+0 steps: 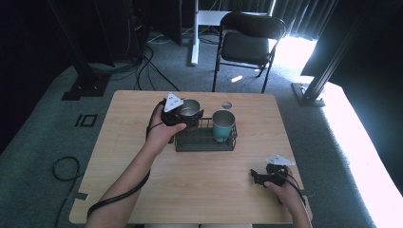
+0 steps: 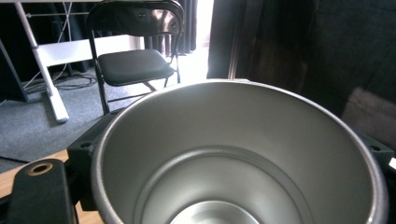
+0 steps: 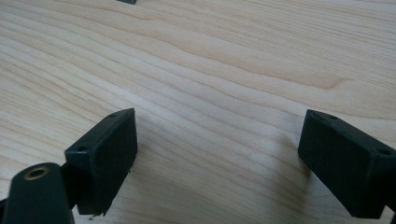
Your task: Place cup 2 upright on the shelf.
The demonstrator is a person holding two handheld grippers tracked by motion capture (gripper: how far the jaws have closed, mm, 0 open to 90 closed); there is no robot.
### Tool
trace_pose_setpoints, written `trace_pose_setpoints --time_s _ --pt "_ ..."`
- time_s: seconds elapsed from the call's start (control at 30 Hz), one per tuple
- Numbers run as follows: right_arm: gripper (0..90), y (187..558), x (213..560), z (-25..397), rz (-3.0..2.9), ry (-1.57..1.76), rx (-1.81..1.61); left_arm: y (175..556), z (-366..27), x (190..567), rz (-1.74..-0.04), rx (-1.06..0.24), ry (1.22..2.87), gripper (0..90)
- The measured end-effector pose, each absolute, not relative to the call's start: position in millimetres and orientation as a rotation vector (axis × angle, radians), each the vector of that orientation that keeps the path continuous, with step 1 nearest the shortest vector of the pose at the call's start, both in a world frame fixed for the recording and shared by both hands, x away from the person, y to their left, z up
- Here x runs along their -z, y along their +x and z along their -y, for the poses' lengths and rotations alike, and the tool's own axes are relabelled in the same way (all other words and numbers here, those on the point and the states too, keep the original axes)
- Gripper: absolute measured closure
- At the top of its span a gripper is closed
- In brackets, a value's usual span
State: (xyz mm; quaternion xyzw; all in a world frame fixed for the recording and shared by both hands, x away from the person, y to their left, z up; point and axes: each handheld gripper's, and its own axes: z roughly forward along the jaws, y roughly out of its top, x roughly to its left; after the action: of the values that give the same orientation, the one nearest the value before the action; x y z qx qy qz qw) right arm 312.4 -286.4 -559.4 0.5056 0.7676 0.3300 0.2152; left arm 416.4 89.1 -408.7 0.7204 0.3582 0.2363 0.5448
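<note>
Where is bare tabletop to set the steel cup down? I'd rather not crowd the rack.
Free: the wood between the wire rack and the right gripper, and the table's left side. Crowded: the rack, with the teal cup and steel cup in the left gripper.

No readable text or labels anywhere

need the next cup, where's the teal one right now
In the high view the teal cup stands upright at the right end of the wire rack, beside the steel cup.
</note>
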Motion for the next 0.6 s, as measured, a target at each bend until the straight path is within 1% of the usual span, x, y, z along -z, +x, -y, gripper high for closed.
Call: trace_pose_setpoints --time_s 0.2,0.23,0.4,0.6 --pt "11.4 312.3 559.4 286.3 -2.129 1.404 -0.916 420.6 -81.0 424.9 -0.877 -0.552 1.713 15.0" --pt "11.4 312.3 559.4 286.4 -2.129 1.403 -0.915 422.2 -77.9 433.8 -0.896 -0.549 1.708 15.0" --pt "11.4 312.3 559.4 286.4 -2.129 1.403 -0.915 424.0 -72.0 448.8 -0.91 -0.547 1.711 15.0" --pt "11.4 312.3 559.4 286.4 -2.129 1.403 -0.915 425.1 -68.3 457.7 -0.93 -0.552 1.684 17.0"
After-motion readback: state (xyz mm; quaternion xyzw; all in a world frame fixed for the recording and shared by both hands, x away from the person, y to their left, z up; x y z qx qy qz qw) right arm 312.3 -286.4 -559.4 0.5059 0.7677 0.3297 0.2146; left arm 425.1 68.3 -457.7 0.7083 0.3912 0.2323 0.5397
